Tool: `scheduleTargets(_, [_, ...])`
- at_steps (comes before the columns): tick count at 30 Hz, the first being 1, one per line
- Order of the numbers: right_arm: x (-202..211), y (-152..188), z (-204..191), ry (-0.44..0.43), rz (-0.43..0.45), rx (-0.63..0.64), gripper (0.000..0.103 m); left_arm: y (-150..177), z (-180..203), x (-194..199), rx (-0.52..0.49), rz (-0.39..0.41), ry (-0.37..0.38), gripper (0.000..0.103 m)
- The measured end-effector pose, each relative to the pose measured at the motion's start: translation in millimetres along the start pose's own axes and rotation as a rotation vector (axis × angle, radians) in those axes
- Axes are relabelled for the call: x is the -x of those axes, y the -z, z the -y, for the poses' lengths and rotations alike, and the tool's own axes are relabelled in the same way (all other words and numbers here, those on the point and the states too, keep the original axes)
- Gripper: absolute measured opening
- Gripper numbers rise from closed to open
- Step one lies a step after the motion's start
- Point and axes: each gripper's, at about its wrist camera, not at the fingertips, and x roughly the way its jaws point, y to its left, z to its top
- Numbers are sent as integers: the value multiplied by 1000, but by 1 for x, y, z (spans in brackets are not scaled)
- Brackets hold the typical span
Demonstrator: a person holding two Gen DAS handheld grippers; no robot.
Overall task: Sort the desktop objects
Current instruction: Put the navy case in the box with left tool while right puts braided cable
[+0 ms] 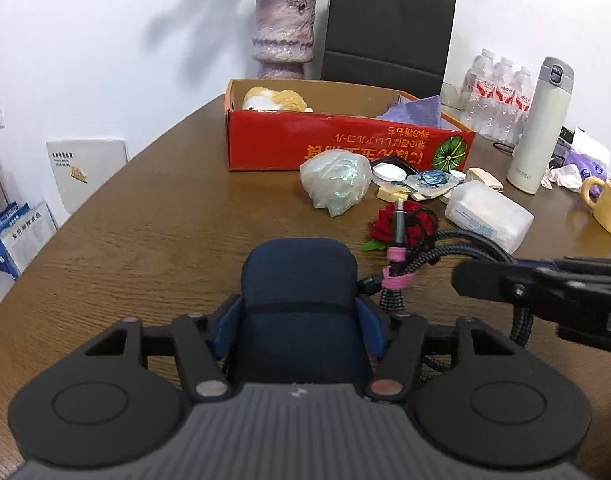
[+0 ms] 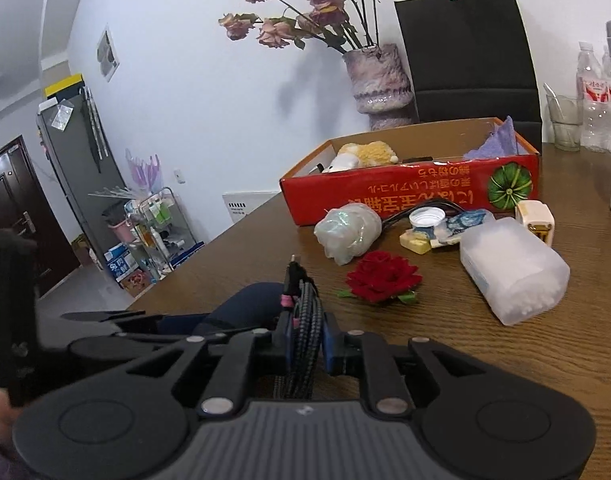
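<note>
Cable first, since that's nearest: the right gripper point(image 2: 305, 344) is clamped on a bundled braided cable point(image 2: 301, 320), pads pinching the coil so the plug end sticks up forward, kept together by a pink tie, which is probably why it's grabbed mid-bundle and not by a loose end. The left gripper point(image 1: 299, 320) has a dark blue pouch point(image 1: 297, 296) between its blue pads, which sit against its sides, so I'd call that a grip, low over the table point(image 1: 145, 240) near its front edge. Looks like both are being carried toward the box.

A bit further in lie the red fabric rose point(image 2: 379, 276) and the frosted plastic container point(image 2: 513, 270), then a crumpled iridescent bag point(image 2: 347, 232) and small clutter right against the box wall, still waiting to be sorted, I guess.

Behind that, the red cardboard box point(image 2: 409, 196) sits toward the far edge, already holding a plush toy point(image 2: 365, 154) and a purple cloth point(image 2: 497, 142). A vase point(image 2: 379, 80) and a black paper bag point(image 2: 465, 40) stand behind it.
</note>
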Motion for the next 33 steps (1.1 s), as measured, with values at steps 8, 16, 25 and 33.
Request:
scheduleTargets(8, [24,-17,-26,16,102,120,9,-15,0,34,10,120,22,60])
scheduleTargets(16, [44,-87,-23,83,267,189,9,-90,-2,29,16,244,50,61])
scheduleTargets(25, [-28,-211,48,210,290,195,9,-226,9,-76,29,180,78,61])
scheduleTargets(33, [-162,-281,154,214,111,-34,9,-290,25,-235,108,-64,83,61])
